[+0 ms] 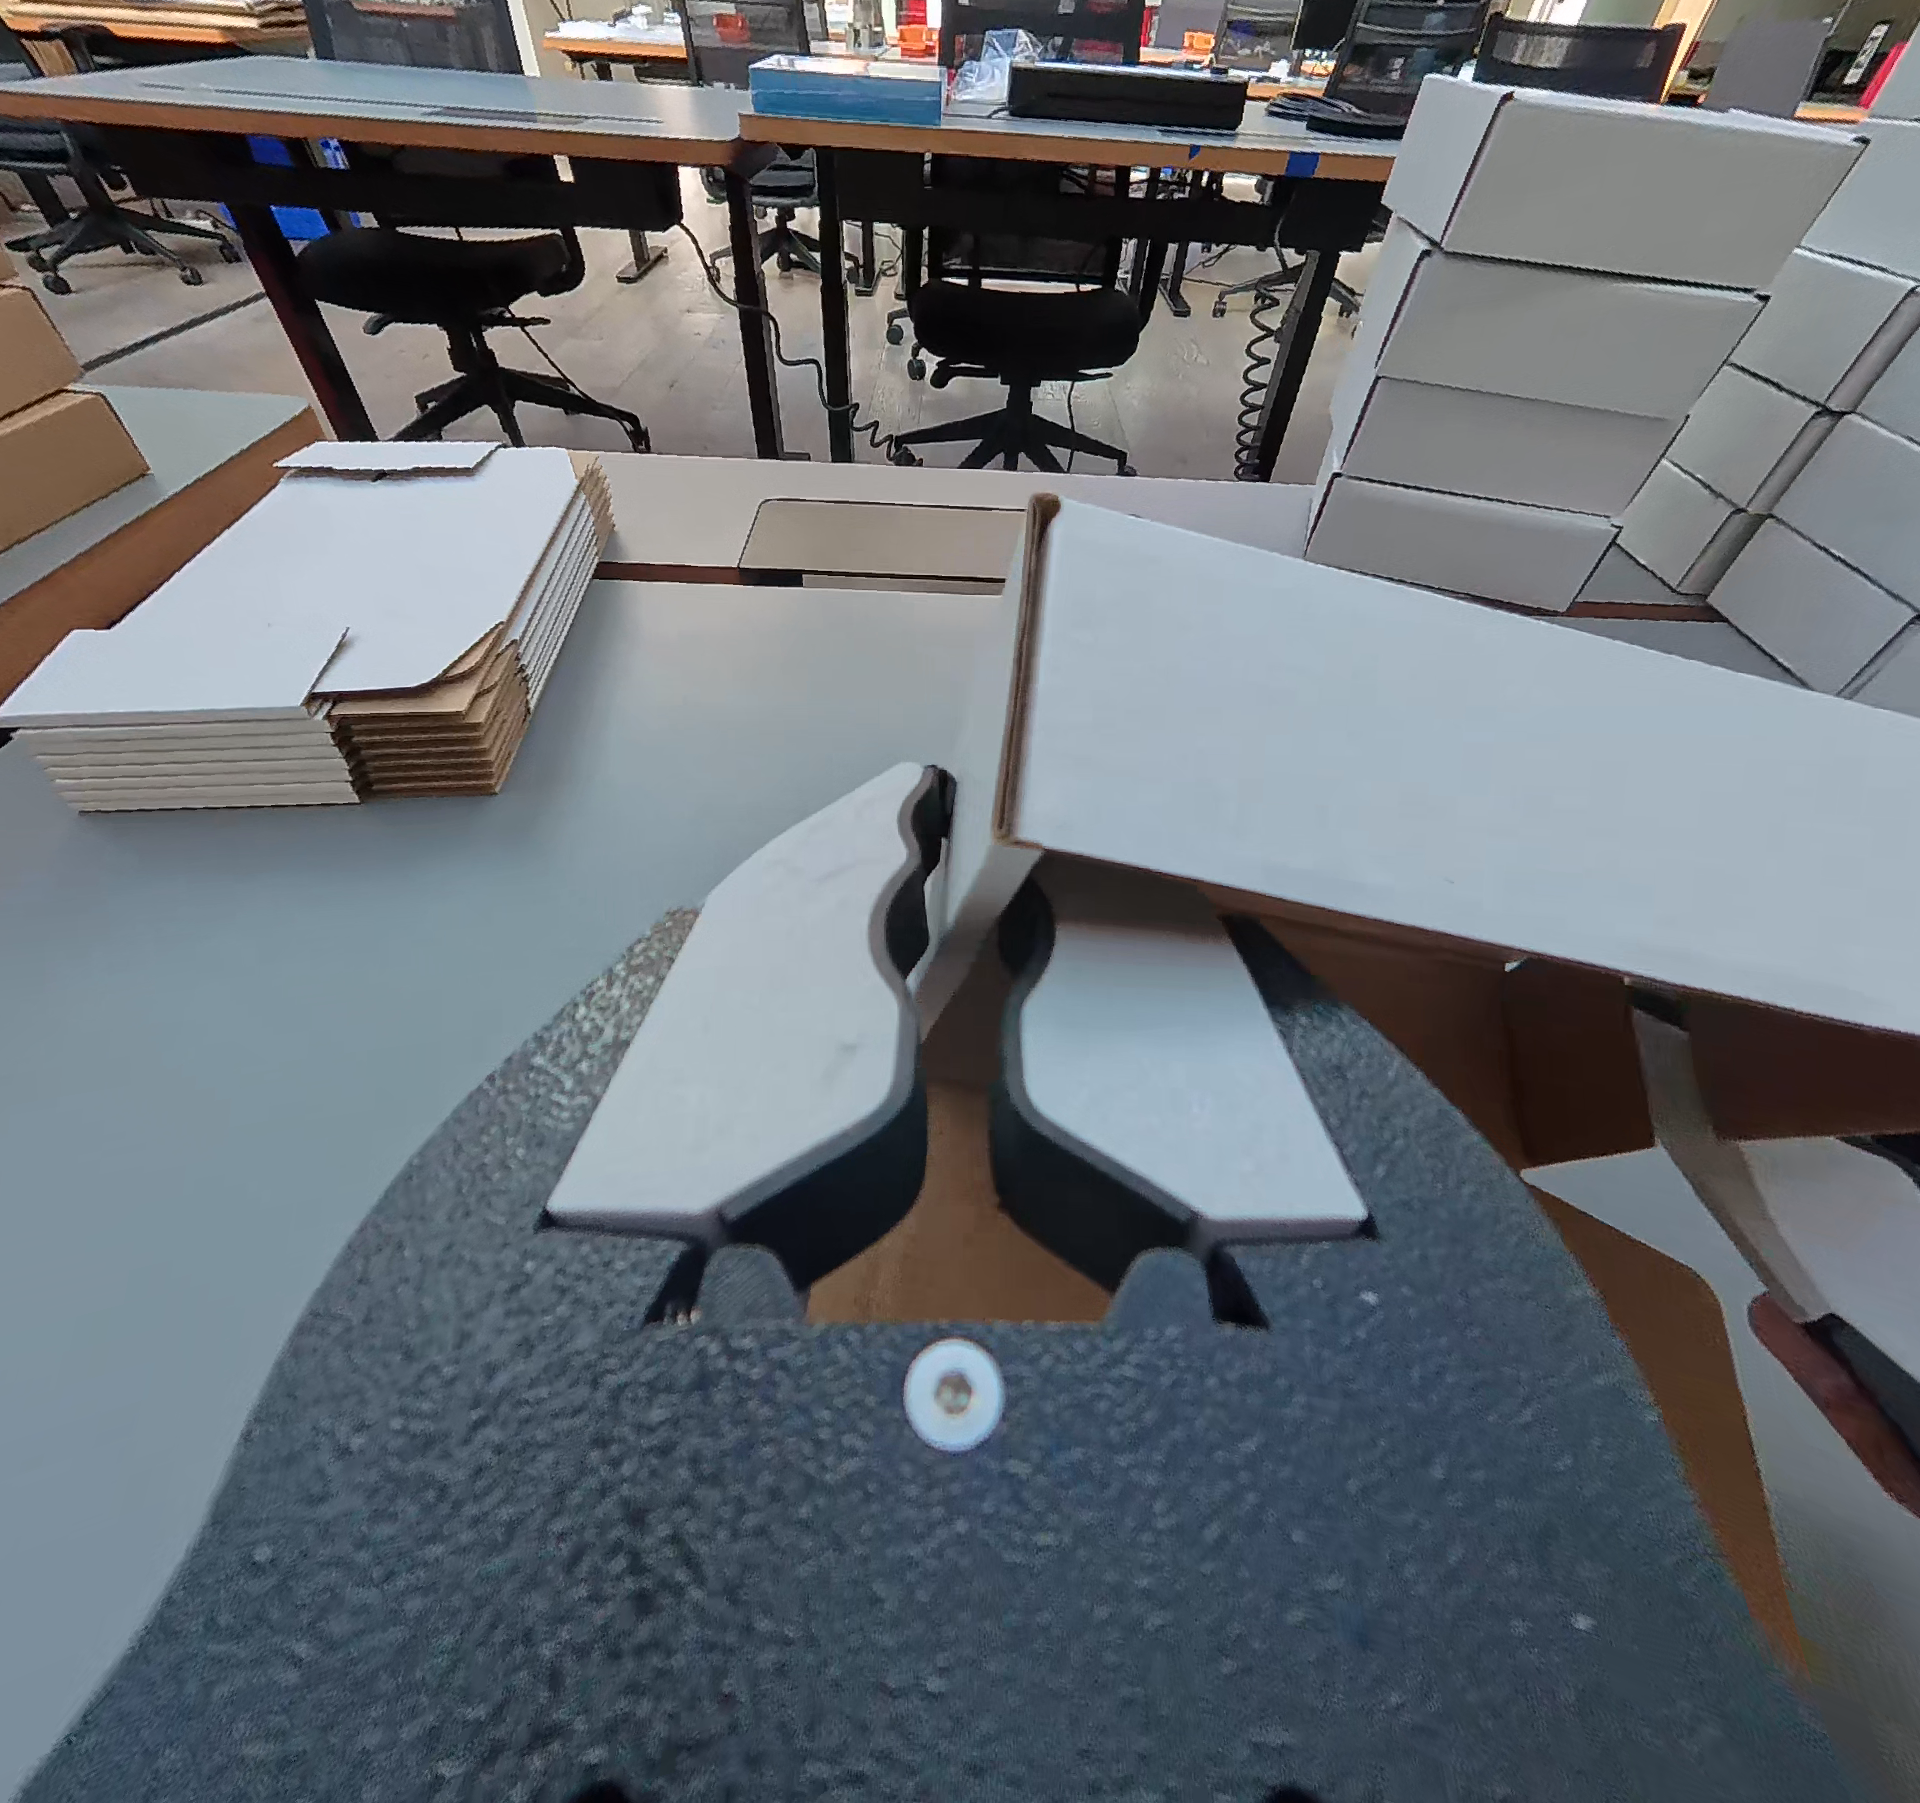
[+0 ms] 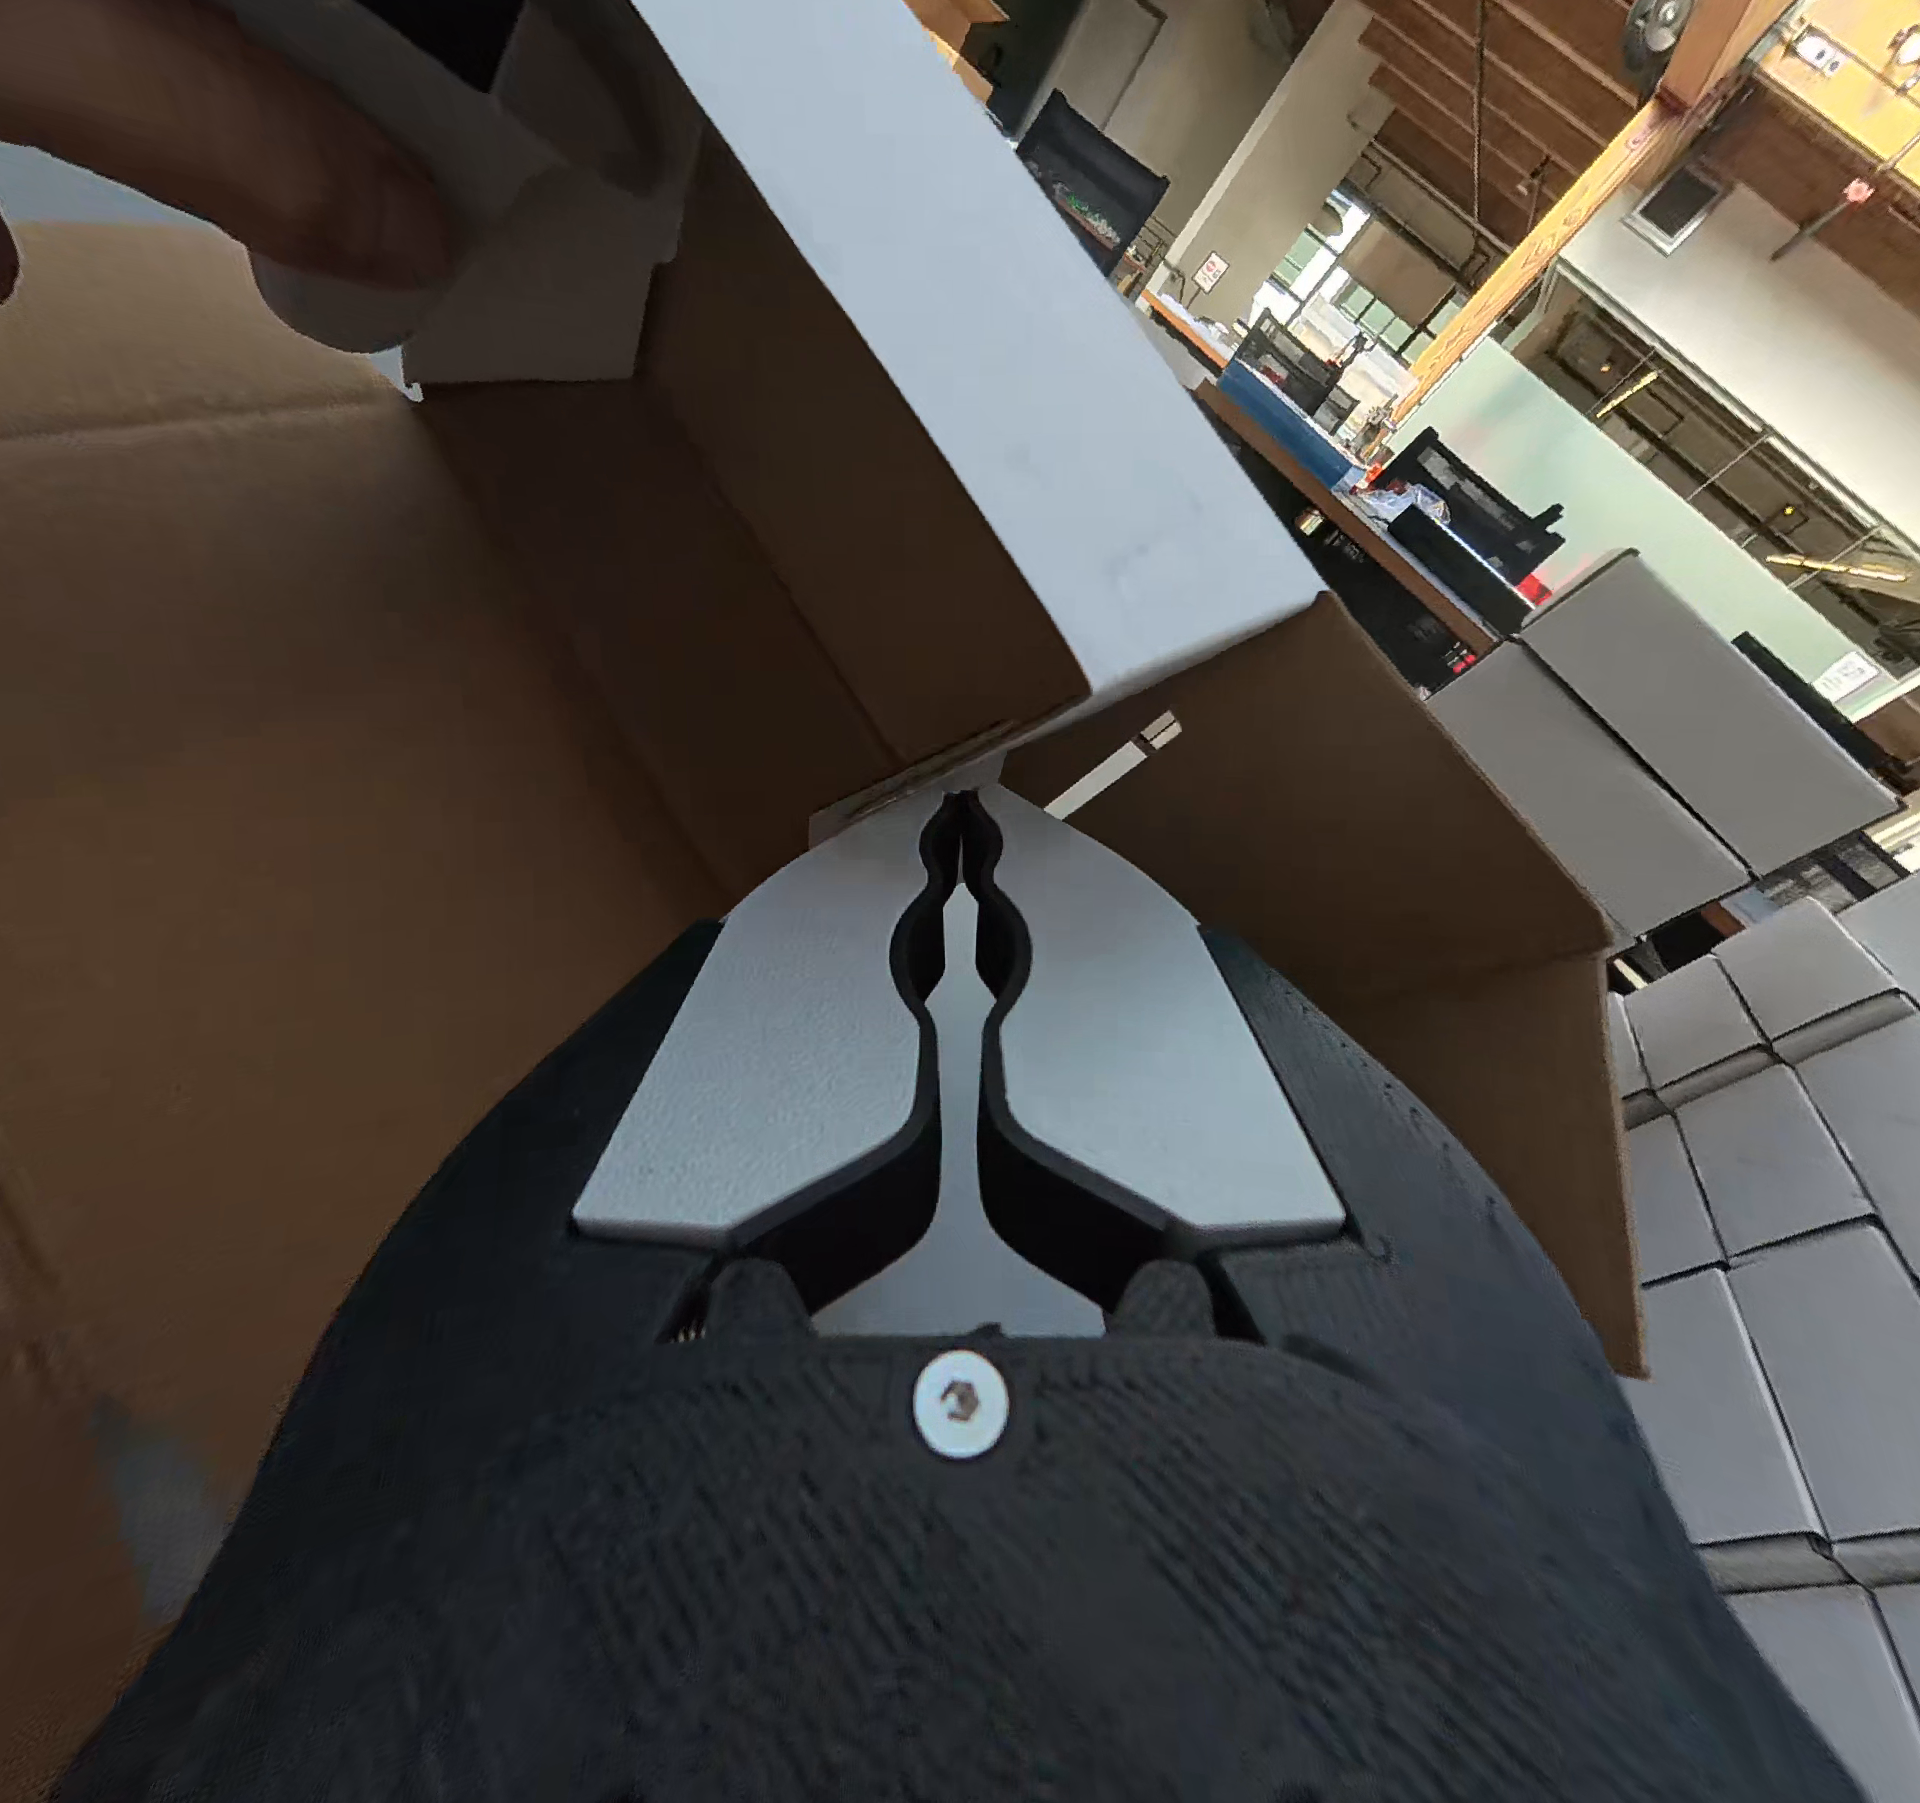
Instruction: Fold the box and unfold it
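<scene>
The box (image 1: 1403, 714) is white outside and brown inside, half folded and held above the grey table (image 1: 208, 1026). My left gripper (image 1: 971, 880) is shut on the box's white left side wall; its right fingertip is hidden under the lid panel. My right gripper (image 2: 961, 808) is shut on a thin white edge at a corner of the box (image 2: 935, 299), whose brown inside (image 2: 312, 714) fills the left of that view. The right gripper also shows in the left wrist view (image 1: 1766, 1234), under the box, with a hand behind it.
A stack of flat box blanks (image 1: 312, 631) lies on the table at the left. Stacked folded white boxes (image 1: 1558, 299) stand at the right and also show in the right wrist view (image 2: 1766, 1234). Brown cartons (image 1: 52, 465) sit far left. Desks and office chairs (image 1: 1018, 330) stand behind.
</scene>
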A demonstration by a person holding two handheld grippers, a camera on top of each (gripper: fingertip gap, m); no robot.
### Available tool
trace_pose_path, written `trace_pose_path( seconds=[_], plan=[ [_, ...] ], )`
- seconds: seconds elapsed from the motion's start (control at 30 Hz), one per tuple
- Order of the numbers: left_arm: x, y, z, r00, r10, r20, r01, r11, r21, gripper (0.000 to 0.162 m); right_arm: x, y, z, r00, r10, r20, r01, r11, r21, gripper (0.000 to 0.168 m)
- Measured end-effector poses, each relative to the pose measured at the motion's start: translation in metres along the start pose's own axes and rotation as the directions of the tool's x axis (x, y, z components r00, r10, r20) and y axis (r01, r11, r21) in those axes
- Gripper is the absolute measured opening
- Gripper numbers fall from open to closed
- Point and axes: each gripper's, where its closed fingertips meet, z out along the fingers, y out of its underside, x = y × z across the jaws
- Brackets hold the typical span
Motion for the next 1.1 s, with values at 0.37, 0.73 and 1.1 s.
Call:
trace_pose_path(
  seconds=[0.37, 0.73, 1.1],
  plan=[
    [0.008, -0.001, -0.003, 0.987, -0.135, -0.089, 0.132, 0.991, -0.036, 0.009, -0.037, 0.006, 0.014, 0.827, -0.561, 0.036, 0.561, 0.822, -0.099, 0.000],
    [-0.023, 0.003, 0.007, 1.000, -0.024, 0.000, 0.024, 0.998, -0.050, 0.006, -0.036, -0.022, -0.004, 0.903, -0.414, 0.112, 0.419, 0.908, -0.022, 0.000],
    [-0.046, 0.004, 0.017, 0.998, -0.053, -0.044, 0.050, 0.996, -0.077, 0.006, 0.102, -0.008, -0.058, 0.910, 0.410, 0.067, -0.415, 0.896, 0.160, 0.032]
  ],
)
